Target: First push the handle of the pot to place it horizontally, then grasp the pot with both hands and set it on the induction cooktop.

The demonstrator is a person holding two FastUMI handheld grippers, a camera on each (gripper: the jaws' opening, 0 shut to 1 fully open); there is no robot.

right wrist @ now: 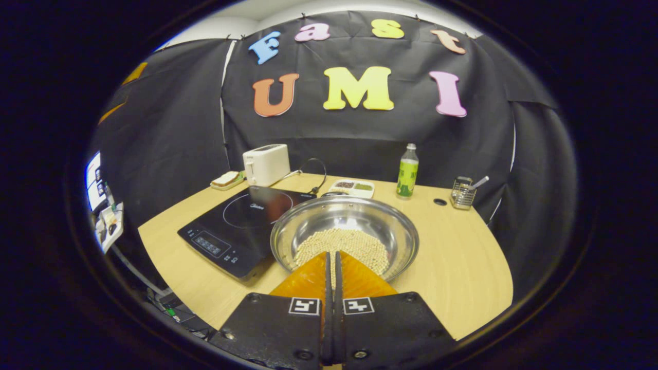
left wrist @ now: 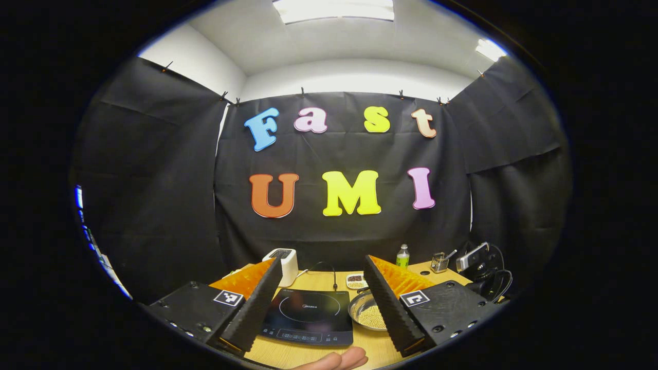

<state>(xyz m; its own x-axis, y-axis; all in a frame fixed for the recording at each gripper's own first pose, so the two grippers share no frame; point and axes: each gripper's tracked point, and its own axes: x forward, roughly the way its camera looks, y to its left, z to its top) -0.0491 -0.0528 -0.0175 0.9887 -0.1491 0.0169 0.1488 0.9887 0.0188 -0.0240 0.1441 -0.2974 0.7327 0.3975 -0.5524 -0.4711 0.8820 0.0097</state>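
Pot: the pot [right wrist: 344,234] sits on the desk [right wrist: 462,267] just beside the cooktop's right side, not on it; pale beads cover its bottom.
Right fingers: the right gripper [right wrist: 332,262] has its fingers pressed together with nothing between them, the tips over the pot's near rim; whether they touch the rim I cannot tell.
Left fingers: the left gripper [left wrist: 323,288] has its fingers spread wide apart, holding nothing, raised above the near edge of the desk and facing the cooktop [left wrist: 308,316]; the pot shows past its right finger.
Hand: part of a hand [left wrist: 336,359] shows at the bottom of the left gripper view.
Handle: I cannot make out a pot handle from either view, so whether it lies horizontally cannot be judged.
Cooktop: the glass is bare, toward the left side of the desk, control strip to the near edge.
Done: nothing can be confirmed; closed right fingers at the rim would suit a push.
Left: likely the handle push, then the two-handed grasp, the lift and setting the pot on the cooktop.
Farther off: toaster [right wrist: 266,164], bottle [right wrist: 407,177] and wire holder [right wrist: 461,193] stand along the far edge, a small tray [right wrist: 352,187] behind the pot.
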